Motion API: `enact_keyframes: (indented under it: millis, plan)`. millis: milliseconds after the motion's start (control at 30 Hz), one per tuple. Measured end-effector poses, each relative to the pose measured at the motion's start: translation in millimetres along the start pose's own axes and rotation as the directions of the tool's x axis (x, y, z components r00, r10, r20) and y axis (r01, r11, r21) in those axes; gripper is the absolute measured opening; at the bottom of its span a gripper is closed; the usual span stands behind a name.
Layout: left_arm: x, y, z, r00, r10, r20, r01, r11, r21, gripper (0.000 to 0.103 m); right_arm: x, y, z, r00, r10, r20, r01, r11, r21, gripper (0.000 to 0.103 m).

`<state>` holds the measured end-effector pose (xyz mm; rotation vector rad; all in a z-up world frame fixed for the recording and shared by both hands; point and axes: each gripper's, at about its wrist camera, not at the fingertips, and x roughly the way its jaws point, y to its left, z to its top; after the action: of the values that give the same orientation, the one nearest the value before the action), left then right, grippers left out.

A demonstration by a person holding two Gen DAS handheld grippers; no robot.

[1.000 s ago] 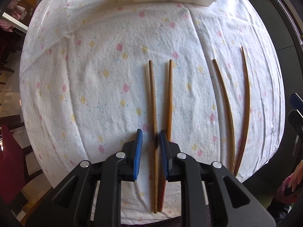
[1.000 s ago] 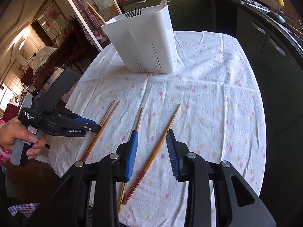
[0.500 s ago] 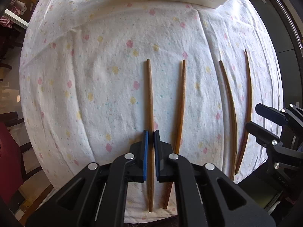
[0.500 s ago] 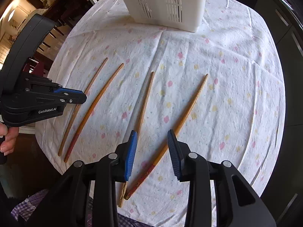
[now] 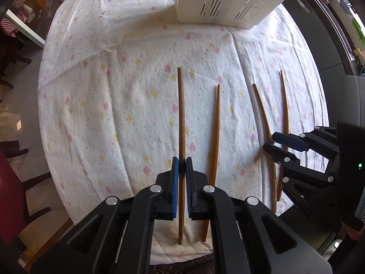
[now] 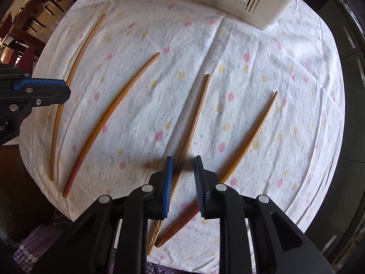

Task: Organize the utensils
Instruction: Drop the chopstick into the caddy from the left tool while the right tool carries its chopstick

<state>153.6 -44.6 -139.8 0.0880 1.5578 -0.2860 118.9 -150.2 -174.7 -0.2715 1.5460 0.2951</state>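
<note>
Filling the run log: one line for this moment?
left gripper: shut on plain chopstick | right gripper: closing around third chopstick, not gripped | white basket: waiting

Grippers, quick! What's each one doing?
Left gripper: shut on a plain chopstick.
Right gripper: closing around another chopstick, not gripping yet.

— How's the light?
— Bright daylight on the tablecloth (image 5: 136,114); short soft shadows fall under the sticks and the basket (image 5: 228,0).
— And sharpness?
— Sharp in the middle; the edges bend strongly and darken, and straight sticks look curved.
</note>
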Motion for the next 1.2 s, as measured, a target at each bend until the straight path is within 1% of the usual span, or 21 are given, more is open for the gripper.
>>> enact_keyframes:
  millis: [67,133,167,233,300,367,400,467,533,600,667,733,767,900,1067,1200]
  plan:
    - [-6.6,1.4,0.2,1.000,-0.015,0.015,0.015,1.000,0.000,0.006,0.0,1.1,0.3,1.000,-0.004,0.002,0.004,1.000,0.003,0.011]
    - [-16.6,1.1,1.4,0.999,-0.029,0.039,0.029,1.000,0.005,0.006,-2.0,2.9,-1.3,1.000,-0.017,0.022,0.018,1.000,-0.007,0.009]
    - [-23.8,3.1,3.4,0.998,-0.032,0.053,0.031,0.999,0.011,0.006,-2.3,2.8,-2.6,1.000,-0.005,0.030,0.005,1.000,-0.001,0.008]
    - [-34.5,1.1,0.7,0.996,-0.044,0.082,0.043,0.999,0.019,0.006,-4.5,1.2,-6.2,0.998,0.038,0.049,-0.039,0.999,0.014,0.007]
    - [-47.2,0.8,-3.3,0.992,-0.064,0.110,0.061,0.998,0.026,0.006,-11.0,-6.6,-14.1,0.991,0.091,0.093,-0.095,0.995,0.037,0.007]
    - [-64.4,-2.8,-6.4,0.985,-0.085,0.148,0.080,0.996,0.040,0.006,-21.6,-18.1,-26.4,0.979,0.142,0.148,-0.152,0.987,0.058,0.007]
    - [-74.8,-5.4,-7.9,0.981,-0.092,0.172,0.085,0.995,0.048,0.006,-28.0,-22.6,-31.5,0.968,0.167,0.186,-0.182,0.981,0.066,0.007]
    - [-98.3,-8.6,-10.8,0.969,-0.100,0.227,0.087,0.994,0.066,0.006,-41.7,-31.8,-43.3,0.944,0.204,0.261,-0.231,0.970,0.077,0.007]
    - [-120.2,-16.9,-9.4,0.952,-0.104,0.286,0.084,0.993,0.083,0.006,-55.8,-41.2,-55.6,0.909,0.245,0.337,-0.288,0.954,0.084,0.007]
    - [-141.8,-23.4,-6.4,0.935,-0.101,0.341,0.073,0.993,0.095,0.006,-69.6,-49.3,-67.9,0.877,0.265,0.401,-0.323,0.942,0.085,0.007]
    - [-160.9,-29.7,-1.0,0.917,-0.105,0.385,0.072,0.993,0.098,0.006,-81.4,-57.0,-75.5,0.850,0.282,0.445,-0.355,0.931,0.088,0.007]
    - [-179.2,-35.1,6.0,0.900,-0.109,0.423,0.073,0.992,0.099,0.006,-90.6,-63.6,-82.0,0.830,0.293,0.475,-0.375,0.923,0.087,0.007]
    - [-187.4,-38.0,9.6,0.891,-0.106,0.442,0.069,0.993,0.098,0.006,-94.3,-69.3,-88.7,0.822,0.298,0.485,-0.385,0.918,0.089,0.007]
    - [-215.1,-49.3,28.4,0.861,-0.078,0.503,0.036,0.995,0.093,0.006,-102.6,-86.2,-100.6,0.804,0.306,0.510,-0.405,0.910,0.093,0.007]
    - [-241.0,-61.6,47.3,0.832,-0.049,0.553,0.004,0.997,0.081,0.006,-104.0,-91.6,-104.3,0.782,0.325,0.531,-0.433,0.897,0.087,0.007]
    - [-257.4,-69.9,61.4,0.803,-0.027,0.595,-0.021,0.997,0.074,0.006,-107.3,-96.0,-109.3,0.767,0.335,0.548,-0.450,0.889,0.087,0.007]
